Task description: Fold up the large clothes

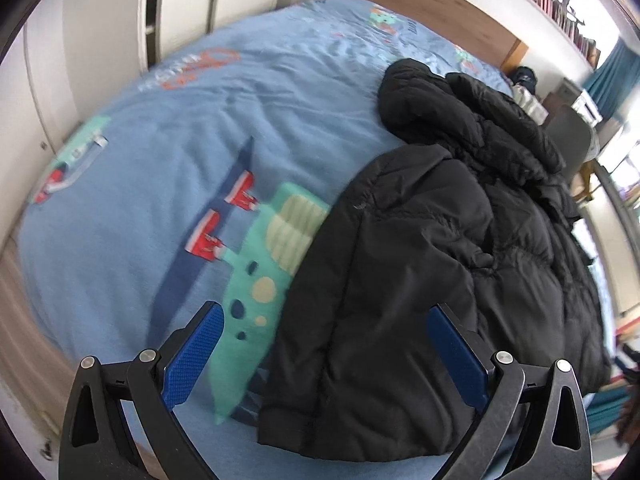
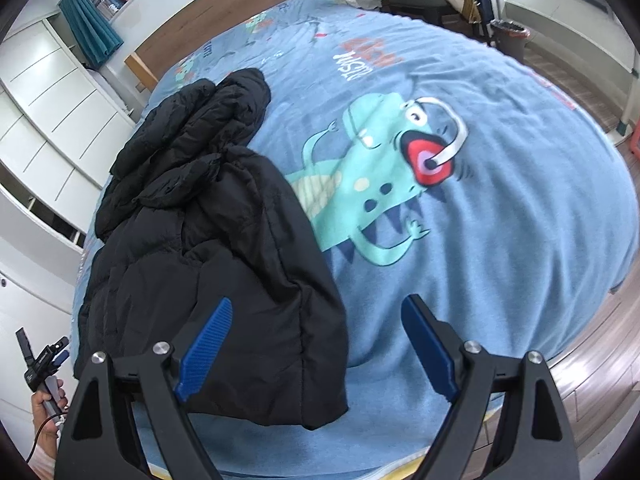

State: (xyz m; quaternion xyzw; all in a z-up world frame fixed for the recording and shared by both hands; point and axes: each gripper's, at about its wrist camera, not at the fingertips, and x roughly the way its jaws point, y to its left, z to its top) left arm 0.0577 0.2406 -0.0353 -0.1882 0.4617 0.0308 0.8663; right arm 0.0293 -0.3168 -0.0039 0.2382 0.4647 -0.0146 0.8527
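Item: black padded jacket (image 1: 432,248), lying on a bed under a blue dinosaur-print cover (image 1: 192,128). Its long axis runs away from both cameras, hem nearest, hood end farthest.

Left gripper (image 1: 324,344) — fingers wide, nothing between the pads. Left finger (image 1: 192,356) stands over bare cover; right finger (image 1: 460,356) stands over the jacket. The hem's left corner lies between the two fingers, just ahead of them and below.

Right gripper (image 2: 320,344) — fingers wide, holding nothing. Left finger (image 2: 208,344) stands over the jacket (image 2: 208,240); right finger (image 2: 428,348) over bare cover (image 2: 500,220). The hem's right corner lies between them, a little toward the left finger.

A hand (image 2: 44,404) with the other handle shows at the lower left of the right view.

Judgement: each gripper is lined up on its own hem corner and neither is plainly nearer; whether either touches the cloth cannot be told. The coming move likely turns on taking both corners and carrying the hem along the long axis toward the hood.
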